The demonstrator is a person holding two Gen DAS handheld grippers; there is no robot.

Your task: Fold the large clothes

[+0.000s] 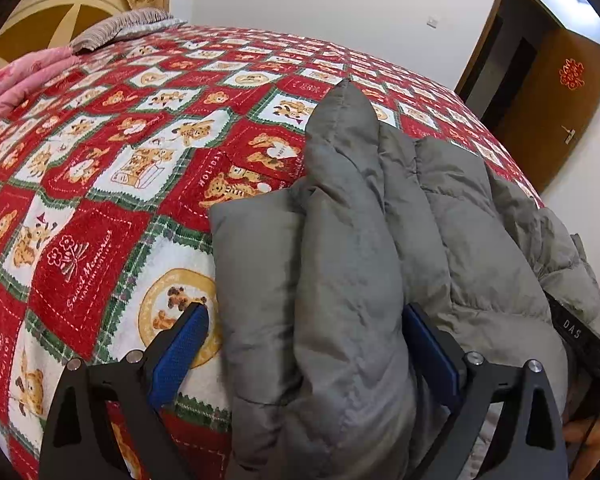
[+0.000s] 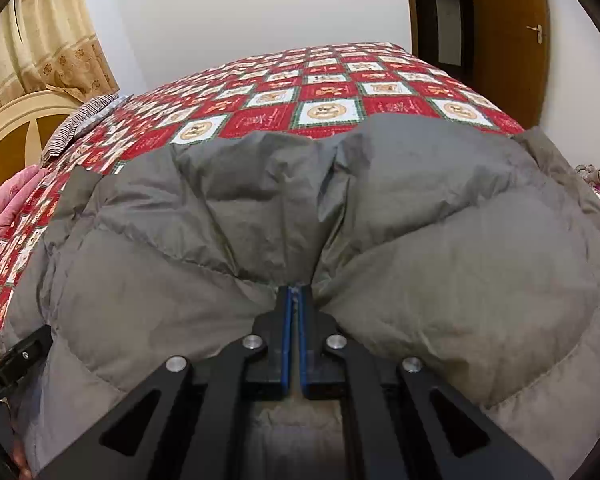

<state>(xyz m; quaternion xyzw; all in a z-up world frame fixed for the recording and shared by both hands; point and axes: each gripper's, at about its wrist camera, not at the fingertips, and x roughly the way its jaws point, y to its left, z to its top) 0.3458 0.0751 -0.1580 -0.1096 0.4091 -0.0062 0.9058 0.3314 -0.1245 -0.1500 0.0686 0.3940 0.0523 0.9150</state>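
Observation:
A grey puffy jacket (image 1: 340,240) lies bunched in thick folds on a red teddy-bear bedspread (image 1: 100,160). My left gripper (image 1: 305,307) stands wide open astride one fold. Its right blue pad (image 1: 428,352) rests against the cloth, while the left pad (image 1: 184,344) is just clear of it over the bedspread. In the right wrist view the jacket (image 2: 420,240) fills the lower half of the frame. My right gripper (image 2: 295,289) is shut on a pinch of its fabric, and creases run out from the pads.
A pink quilt (image 1: 16,80) and a striped pillow (image 1: 120,28) lie at the head of the bed by a cream headboard (image 1: 52,12). A brown door (image 1: 548,100) stands open beyond the bed's far corner. Bare bedspread (image 2: 320,92) stretches beyond the jacket.

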